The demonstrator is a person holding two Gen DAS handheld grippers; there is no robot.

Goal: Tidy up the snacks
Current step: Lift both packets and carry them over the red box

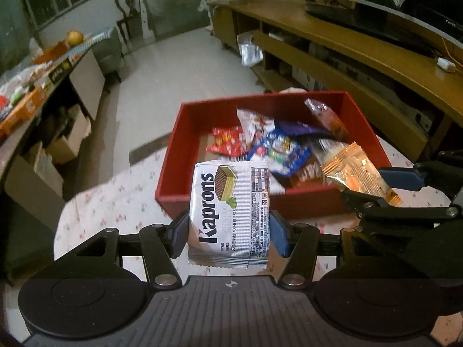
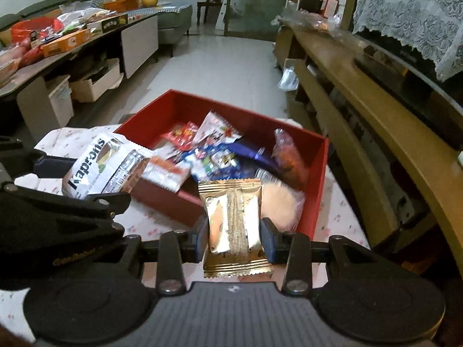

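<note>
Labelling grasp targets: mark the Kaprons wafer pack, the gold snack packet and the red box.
Kaprons wafer pack [image 1: 230, 211], left wrist view, middle of its printed face.
Gold snack packet [image 2: 235, 225], right wrist view, centre seam of the wrapper.
Red box [image 1: 185, 138], left wrist view, inside of its left wall.

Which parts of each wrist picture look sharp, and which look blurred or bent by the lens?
Left wrist view: the Kaprons pack in the left gripper reads sharp; snacks in the red box smear, and the shelf curves. Right wrist view: the gold pack in the right gripper is sharp; the box's snacks blur.
</note>
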